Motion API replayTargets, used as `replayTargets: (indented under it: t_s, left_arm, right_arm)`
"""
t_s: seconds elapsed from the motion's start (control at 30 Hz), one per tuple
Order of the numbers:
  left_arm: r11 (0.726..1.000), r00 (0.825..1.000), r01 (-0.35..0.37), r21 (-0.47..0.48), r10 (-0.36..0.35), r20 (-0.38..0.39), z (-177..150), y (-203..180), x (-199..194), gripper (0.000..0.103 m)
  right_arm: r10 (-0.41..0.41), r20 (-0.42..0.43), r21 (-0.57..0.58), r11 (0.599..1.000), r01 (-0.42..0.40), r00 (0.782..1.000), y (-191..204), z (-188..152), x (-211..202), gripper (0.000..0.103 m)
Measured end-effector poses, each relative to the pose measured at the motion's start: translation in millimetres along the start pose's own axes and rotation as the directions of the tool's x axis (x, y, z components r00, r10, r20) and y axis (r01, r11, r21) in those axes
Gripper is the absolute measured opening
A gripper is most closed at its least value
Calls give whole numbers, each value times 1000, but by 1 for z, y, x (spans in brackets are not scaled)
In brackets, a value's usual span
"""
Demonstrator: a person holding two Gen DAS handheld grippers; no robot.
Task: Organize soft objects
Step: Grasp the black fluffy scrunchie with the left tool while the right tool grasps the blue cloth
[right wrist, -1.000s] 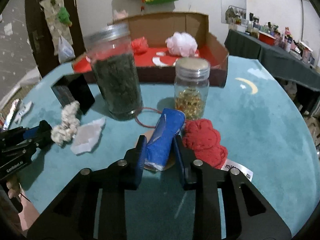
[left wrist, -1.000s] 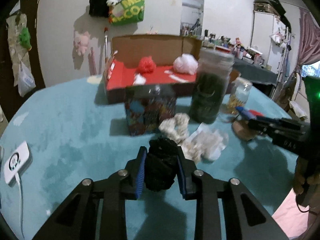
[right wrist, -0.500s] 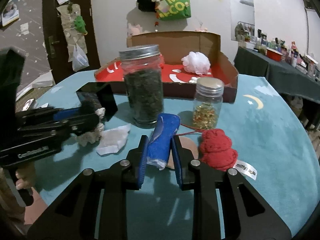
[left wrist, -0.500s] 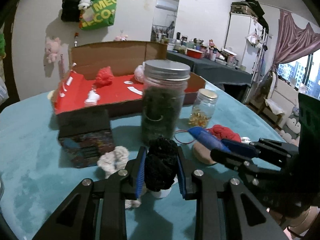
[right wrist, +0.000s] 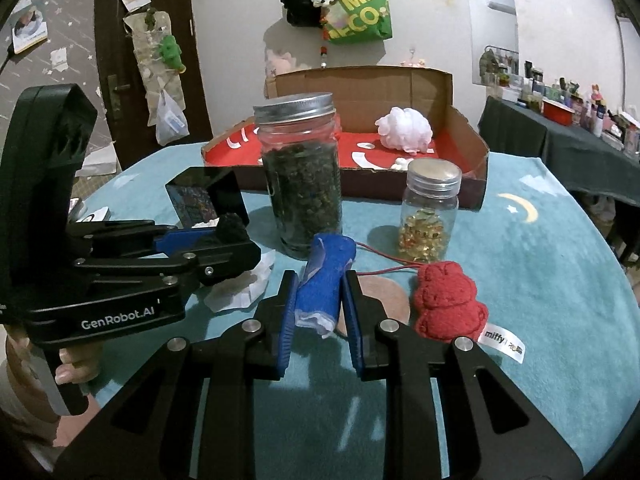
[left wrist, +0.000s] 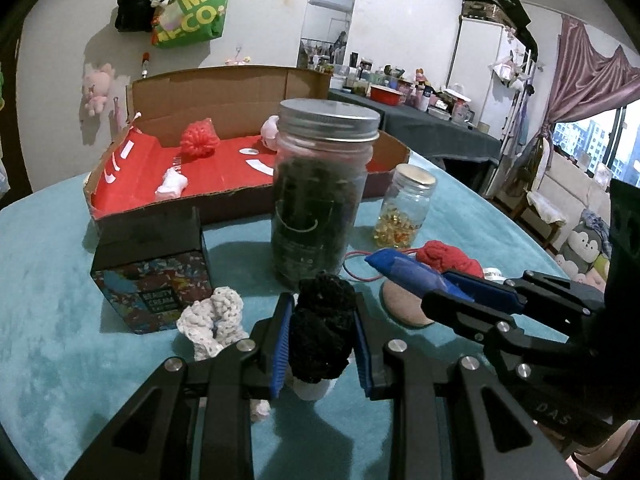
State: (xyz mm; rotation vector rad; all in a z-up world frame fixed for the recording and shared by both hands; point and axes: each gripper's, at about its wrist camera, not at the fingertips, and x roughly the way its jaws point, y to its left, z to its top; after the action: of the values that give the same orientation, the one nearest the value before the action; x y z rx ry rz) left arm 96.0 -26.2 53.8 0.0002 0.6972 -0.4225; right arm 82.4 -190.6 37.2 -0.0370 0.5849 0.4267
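My left gripper (left wrist: 322, 334) is shut on a black knitted scrunchie (left wrist: 322, 328) held above the teal table; it also shows in the right wrist view (right wrist: 232, 229). My right gripper (right wrist: 320, 304) is shut on a rolled blue cloth (right wrist: 324, 280), seen too in the left wrist view (left wrist: 404, 270). A red knitted bunny (right wrist: 450, 300) lies on the table right of it. A cream scrunchie (left wrist: 214, 320) lies by the left gripper. The red-lined cardboard box (left wrist: 132, 176) behind holds a red knitted ball (left wrist: 199, 143), a white puff (right wrist: 405, 130) and a small white piece (left wrist: 172, 184).
A tall jar of dark leaves (left wrist: 320, 192) and a small jar of yellow capsules (left wrist: 406, 212) stand in front of the box. A black patterned carton (left wrist: 152, 276), a round coaster (left wrist: 402, 306), a red elastic loop (left wrist: 358, 266) and white tissue (right wrist: 244, 290) lie on the table.
The left gripper has swung right and lifted with the black scrunchie, bringing the tall jar to centre view. The right gripper has risen slightly with the blue cloth; the two grippers are closer together.
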Motion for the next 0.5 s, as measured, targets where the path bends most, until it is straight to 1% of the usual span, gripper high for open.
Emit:
replayTargets:
  t_s: [0.23,0.37,0.5]
  left_arm:
    - [1000,1000,-7,-10,7,1,-1,4,-6,29]
    - [999,999,-34,-18,34,13,-1,14,-19,29]
    - [997,998,-64,-47,64,7,-2,30,-31,29]
  right_arm:
    - [-11,14,-2,1000,11,1000,0,1,-2,17]
    - [-19,16,0,1000,19,1000,-3,2,-4,16]
    - [-38,15,9,999,38,999,-11,3,-10,16]
